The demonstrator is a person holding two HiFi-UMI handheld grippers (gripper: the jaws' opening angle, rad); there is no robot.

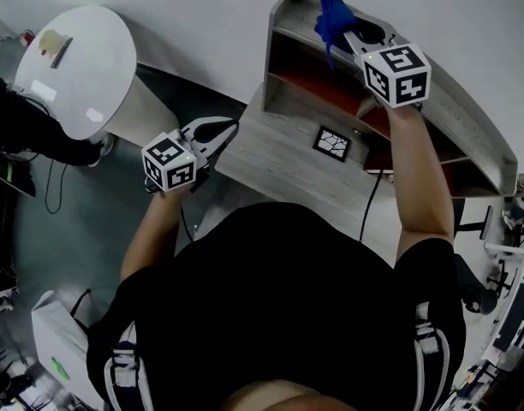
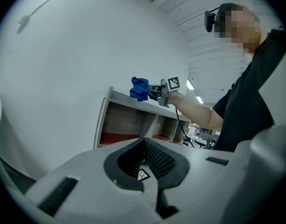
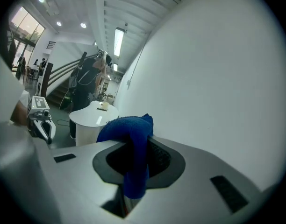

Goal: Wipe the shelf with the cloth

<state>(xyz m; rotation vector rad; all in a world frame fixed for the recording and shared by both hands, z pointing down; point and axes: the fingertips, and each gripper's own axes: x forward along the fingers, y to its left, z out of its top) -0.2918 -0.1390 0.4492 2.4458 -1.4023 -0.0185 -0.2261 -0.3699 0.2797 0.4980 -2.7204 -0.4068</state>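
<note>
The grey wooden shelf (image 1: pixel 467 118) with red inner boards stands on a desk against the white wall. My right gripper (image 1: pixel 346 31) is shut on a crumpled blue cloth (image 1: pixel 333 17) and holds it over the left end of the shelf's top board. In the right gripper view the cloth (image 3: pixel 131 141) bulges above the jaws and hangs down between them. My left gripper (image 1: pixel 230 128) hovers empty over the desk's left edge, well below the shelf, with its tips together. The left gripper view shows the shelf (image 2: pixel 129 120) ahead and the cloth (image 2: pixel 139 88) at its top.
A black-and-white marker tile (image 1: pixel 332 142) lies on the desk (image 1: pixel 270 161) in front of the shelf. A cable (image 1: pixel 369 199) hangs off the desk's front. A round white table (image 1: pixel 74 67) stands to the left. A person (image 3: pixel 89 83) stands far behind it.
</note>
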